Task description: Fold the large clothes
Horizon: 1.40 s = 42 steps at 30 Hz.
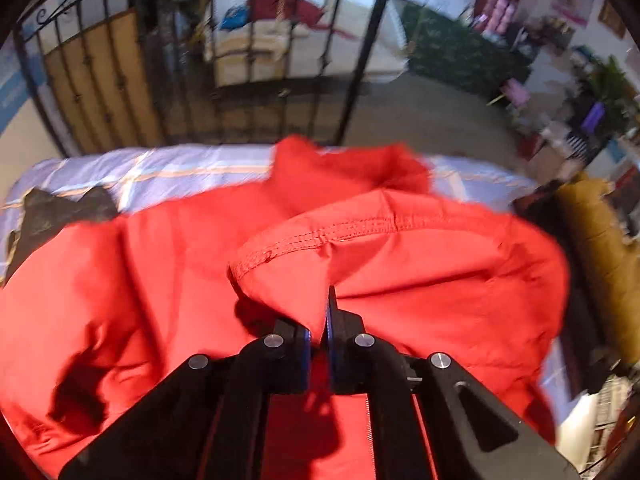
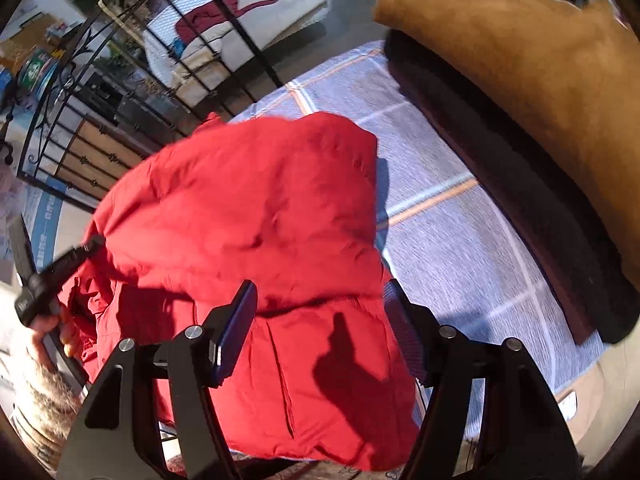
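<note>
A large red garment (image 1: pixel 168 280) lies on a light purple checked sheet (image 1: pixel 160 172). My left gripper (image 1: pixel 327 312) is shut on a fold of the red garment near a stitched hem (image 1: pixel 320 236) and holds that part lifted. In the right wrist view the red garment (image 2: pixel 256 208) is partly folded over itself on the sheet (image 2: pixel 448 240). My right gripper (image 2: pixel 320 300) is open above the garment's near part, its jaws wide apart and holding nothing. The left gripper (image 2: pixel 86 250) shows at the left, gripping the garment's edge.
A dark cloth (image 1: pixel 60 212) lies on the sheet at the left. A black iron railing (image 1: pixel 168 80) stands behind the bed. A tan cushion (image 2: pixel 520 60) on a dark base (image 2: pixel 520 208) borders the sheet on the right. A white sofa (image 1: pixel 300 28) stands beyond.
</note>
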### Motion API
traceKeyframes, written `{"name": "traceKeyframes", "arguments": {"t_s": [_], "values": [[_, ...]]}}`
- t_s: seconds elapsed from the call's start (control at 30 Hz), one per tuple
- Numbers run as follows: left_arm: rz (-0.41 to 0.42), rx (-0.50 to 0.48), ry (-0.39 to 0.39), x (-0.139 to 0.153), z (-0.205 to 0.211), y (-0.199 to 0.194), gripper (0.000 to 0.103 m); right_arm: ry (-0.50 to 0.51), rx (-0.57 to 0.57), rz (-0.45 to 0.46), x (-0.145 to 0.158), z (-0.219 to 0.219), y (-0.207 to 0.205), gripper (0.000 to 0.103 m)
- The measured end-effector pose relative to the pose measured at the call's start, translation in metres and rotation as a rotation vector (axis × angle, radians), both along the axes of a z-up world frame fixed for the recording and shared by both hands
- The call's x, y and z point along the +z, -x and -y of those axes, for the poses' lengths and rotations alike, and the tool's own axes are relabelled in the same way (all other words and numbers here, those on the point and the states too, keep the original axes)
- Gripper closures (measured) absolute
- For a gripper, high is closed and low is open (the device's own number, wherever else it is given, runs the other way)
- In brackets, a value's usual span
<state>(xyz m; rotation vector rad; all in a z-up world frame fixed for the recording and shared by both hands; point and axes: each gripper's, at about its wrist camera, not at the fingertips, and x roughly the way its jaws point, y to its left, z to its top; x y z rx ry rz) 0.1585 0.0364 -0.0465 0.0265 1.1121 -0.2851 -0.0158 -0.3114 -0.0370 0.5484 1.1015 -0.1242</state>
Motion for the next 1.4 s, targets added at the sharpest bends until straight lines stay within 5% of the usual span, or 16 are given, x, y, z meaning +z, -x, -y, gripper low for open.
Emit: {"name": "traceKeyframes", "arguments": {"t_s": [0.1, 0.2, 0.23, 0.37, 0.4, 0.5, 0.7, 1.0, 1.4], "values": [[-0.098, 0.015, -0.033, -0.03, -0.01, 0.002, 0.091, 0.04, 0.115, 0.018, -0.005, -0.025, -0.03, 0.037], [-0.109, 0.03, -0.093, -0.042, -0.004, 0.0, 0.068, 0.109, 0.222, 0.001, -0.014, -0.052, -0.056, 0.037], [-0.107, 0.045, -0.114, -0.041, -0.003, 0.001, 0.05, 0.142, 0.247, 0.002, -0.016, -0.06, -0.065, 0.037], [-0.008, 0.099, -0.061, 0.002, -0.011, 0.018, 0.031, 0.24, 0.309, 0.053, -0.009, -0.079, -0.078, 0.037], [0.033, 0.112, -0.031, 0.014, -0.012, 0.026, 0.018, 0.254, 0.316, 0.063, -0.01, -0.082, -0.08, 0.037], [0.089, 0.049, 0.032, 0.027, 0.005, 0.037, 0.017, 0.276, 0.291, 0.032, -0.025, -0.083, -0.091, 0.037], [0.006, -0.115, -0.155, -0.036, 0.082, 0.006, 0.017, 0.25, 0.206, -0.07, -0.077, -0.076, -0.103, 0.024], [-0.083, -0.137, -0.293, -0.108, 0.119, -0.029, 0.011, 0.255, 0.26, -0.156, -0.131, -0.075, -0.114, 0.022], [-0.145, -0.17, -0.33, -0.126, 0.119, -0.037, 0.006, 0.267, 0.27, -0.249, -0.159, -0.08, -0.137, 0.017]]}}
